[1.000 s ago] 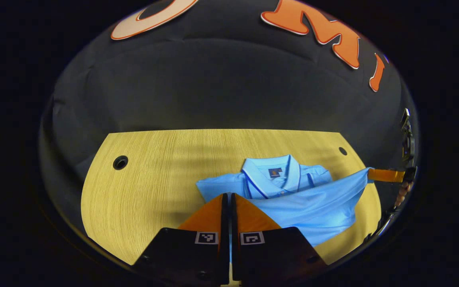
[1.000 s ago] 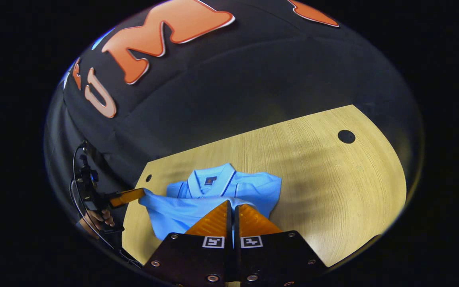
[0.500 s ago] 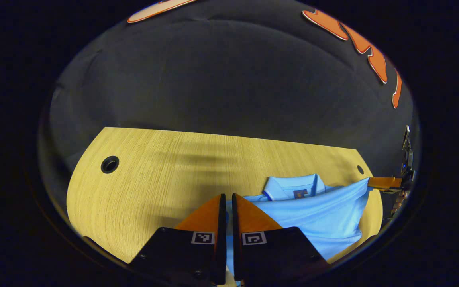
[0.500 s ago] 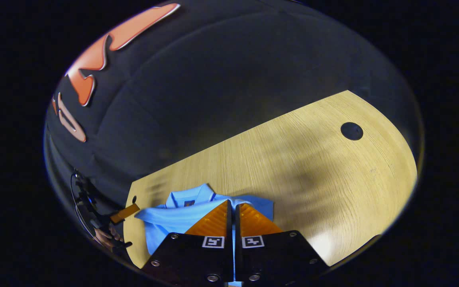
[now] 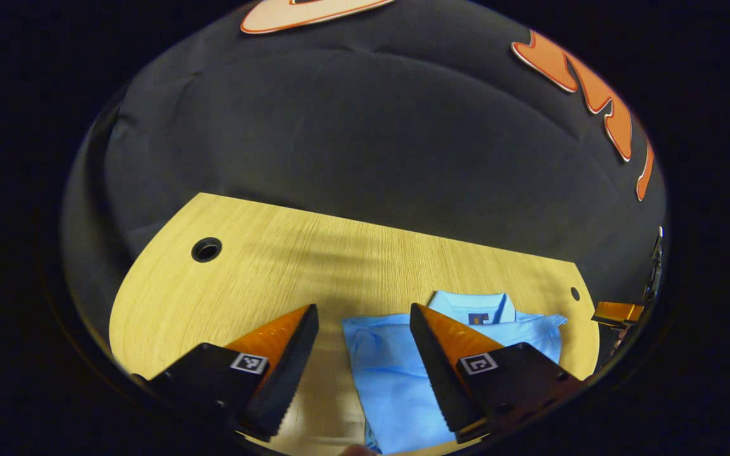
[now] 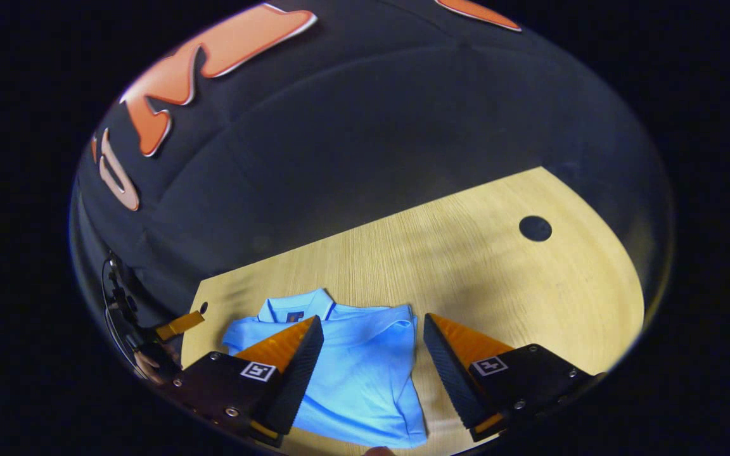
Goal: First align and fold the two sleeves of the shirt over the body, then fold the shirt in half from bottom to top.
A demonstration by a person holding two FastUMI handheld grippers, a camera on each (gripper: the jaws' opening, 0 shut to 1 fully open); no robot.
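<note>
The light blue polo shirt [image 5: 397, 373] lies folded on the wooden table [image 5: 263, 285], its lower half laid up over the body and its collar [image 5: 474, 305] showing at the far edge. My left gripper [image 5: 363, 310] hangs open just above the shirt's left edge, holding nothing. In the right gripper view the shirt [image 6: 365, 370] sits between and below the spread fingers of my right gripper [image 6: 372, 318], which is open and free of the cloth. The collar [image 6: 295, 309] peeks out at the far left. A finger of the right gripper [image 5: 617, 311] shows at the far right of the left gripper view.
The table has a large round hole [image 5: 206, 249] at the far left and a small one [image 5: 575, 293] near the shirt. Another large hole [image 6: 535, 228] lies at the far right. A hand [image 6: 149, 364] holds the left gripper at the table's edge. Black cloth backs the table.
Both grippers were shut on the shirt's hem, carrying it up toward the collar. They have now opened and let go, and the shirt lies folded in half.
</note>
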